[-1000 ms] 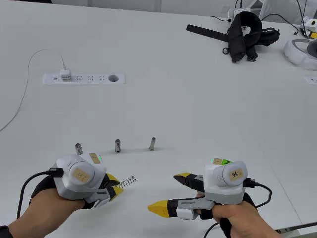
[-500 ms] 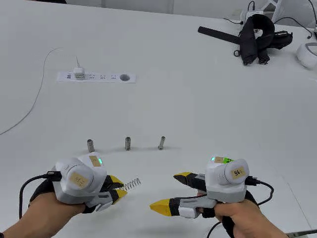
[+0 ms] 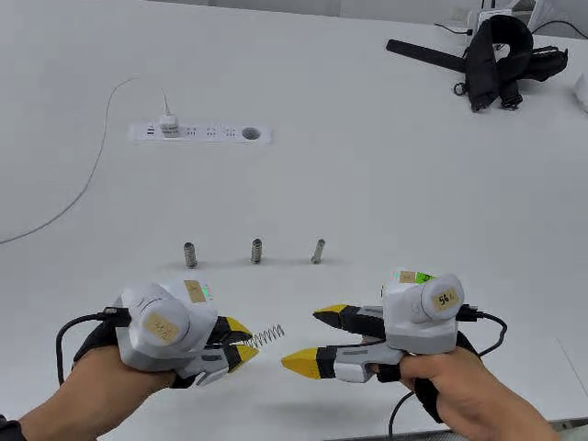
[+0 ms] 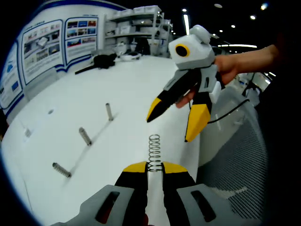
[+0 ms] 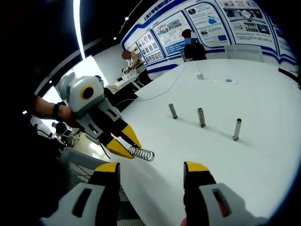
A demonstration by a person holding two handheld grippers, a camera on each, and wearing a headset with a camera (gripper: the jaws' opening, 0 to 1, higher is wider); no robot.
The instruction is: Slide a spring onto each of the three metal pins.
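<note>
Two of three small upright metal pins [image 3: 256, 250] carry springs, standing left of the bare steel pin [image 3: 318, 251] on the white tabletop [image 3: 386, 184]. Nearer the person than that pin, the left gripper [image 3: 241, 341] has its fingers pinched on one end of a thin coiled wire spring [image 3: 265, 336], leaving the free end clear for threading. The right gripper [image 3: 302, 338] gapes wide and empty.

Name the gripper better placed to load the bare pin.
Left. The left gripper is shut on the small coiled wire spring, while the right gripper is open and empty. The bare metal pin stands rightmost in the head view.
</note>
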